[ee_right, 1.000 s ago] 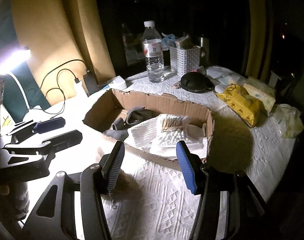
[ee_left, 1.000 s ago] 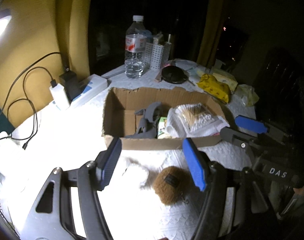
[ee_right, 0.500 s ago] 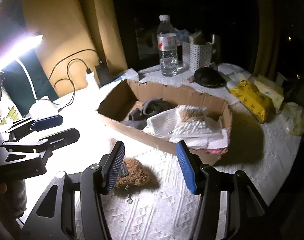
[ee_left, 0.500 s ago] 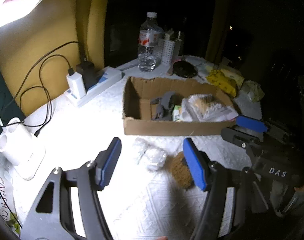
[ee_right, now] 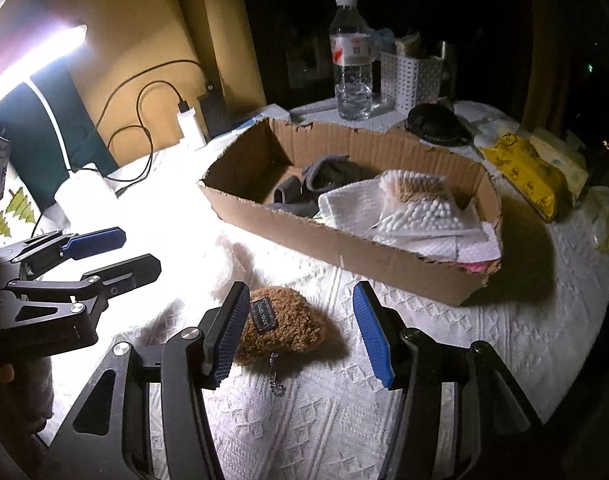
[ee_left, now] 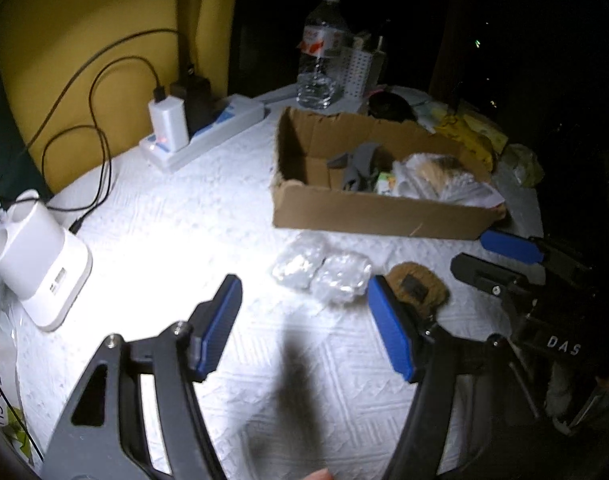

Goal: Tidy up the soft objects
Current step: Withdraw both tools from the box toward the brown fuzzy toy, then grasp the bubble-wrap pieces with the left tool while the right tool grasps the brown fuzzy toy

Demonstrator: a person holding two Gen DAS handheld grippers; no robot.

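R gripper [ee_right: 300, 334] fingers apart w/ brown plush pouch [ee_right: 282, 326] btwn them, untouched, prob next for cardboard box [ee_right: 344, 248]. L gripper [ee_left: 304, 326] opening, empty; 2 clear packets [ee_left: 322, 270] ahead.

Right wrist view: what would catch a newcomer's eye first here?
Probably the lamp glare at upper left, washing out the white cloth beneath it. Next, the cardboard box mid-table, holding grey cloth and white packets, and the brown fuzzy pouch lying in front of it between the open jaws of the right gripper, untouched.
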